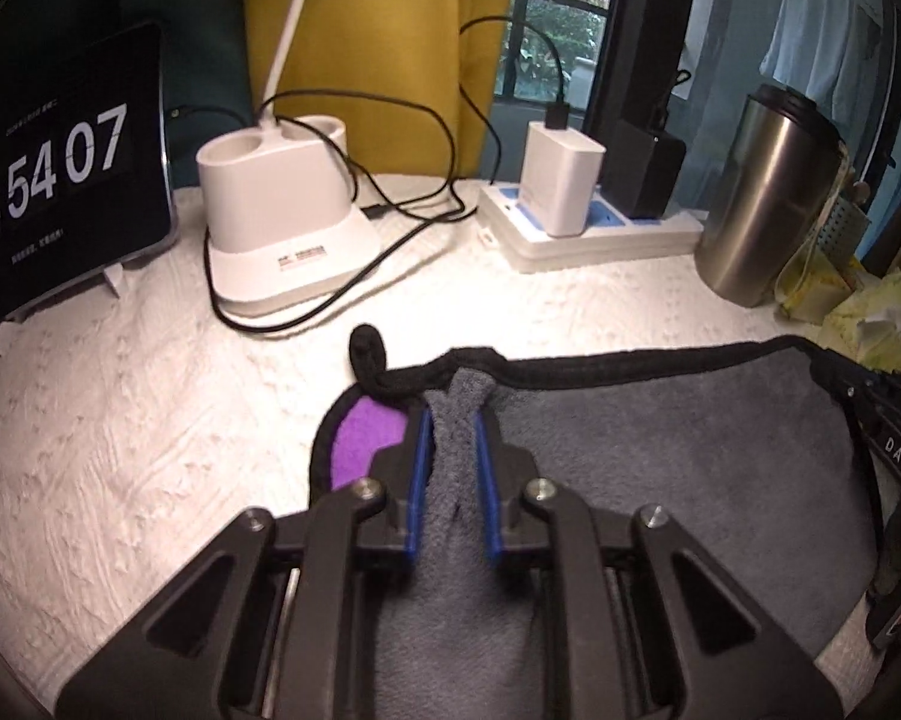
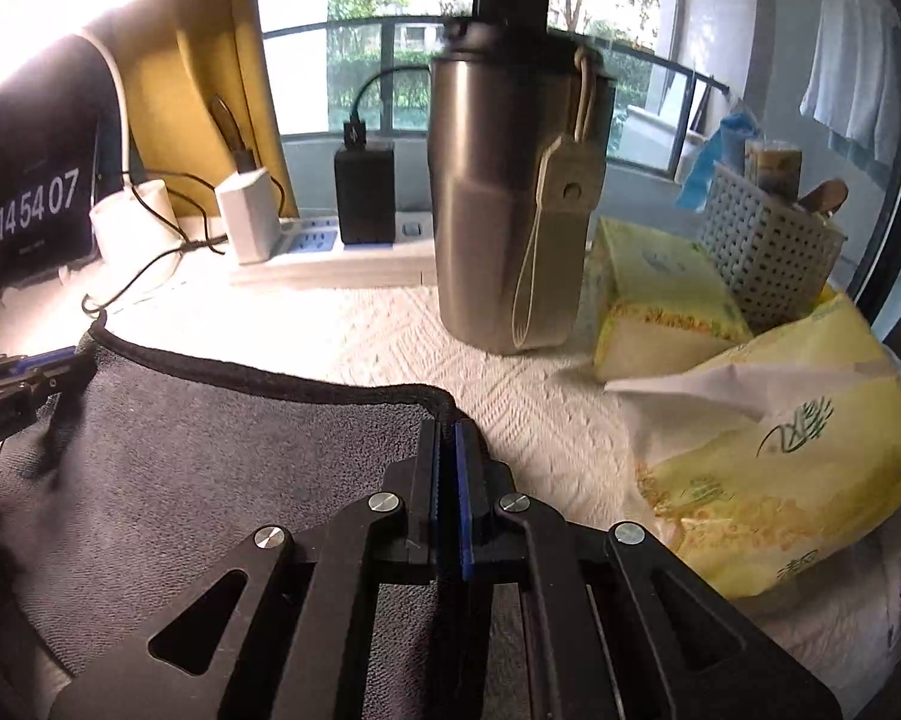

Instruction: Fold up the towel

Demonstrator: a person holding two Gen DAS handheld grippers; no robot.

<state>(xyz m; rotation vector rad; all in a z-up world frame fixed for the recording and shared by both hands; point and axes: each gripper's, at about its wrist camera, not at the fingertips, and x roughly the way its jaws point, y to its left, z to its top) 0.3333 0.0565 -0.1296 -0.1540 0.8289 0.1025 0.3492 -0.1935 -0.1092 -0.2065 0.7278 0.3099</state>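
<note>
The towel (image 1: 660, 468) is grey with a black hem and a purple underside (image 1: 366, 438). It lies on the white table cover. My left gripper (image 1: 455, 420) is shut on a bunched grey fold at the towel's far left corner, beside its black hanging loop (image 1: 366, 354). My right gripper (image 2: 447, 438) is shut on the towel's (image 2: 210, 456) far right corner at the hem. The left gripper also shows at the left edge of the right wrist view (image 2: 30, 378), and the right gripper at the right edge of the left wrist view (image 1: 888, 438).
Behind the towel stand a clock tablet (image 1: 60, 174), a white lamp base (image 1: 282, 210) with black cables, a power strip (image 1: 594, 228) with chargers and a steel tumbler (image 2: 510, 204). Yellow tissue packs (image 2: 780, 468) and a grey basket (image 2: 768, 240) crowd the right.
</note>
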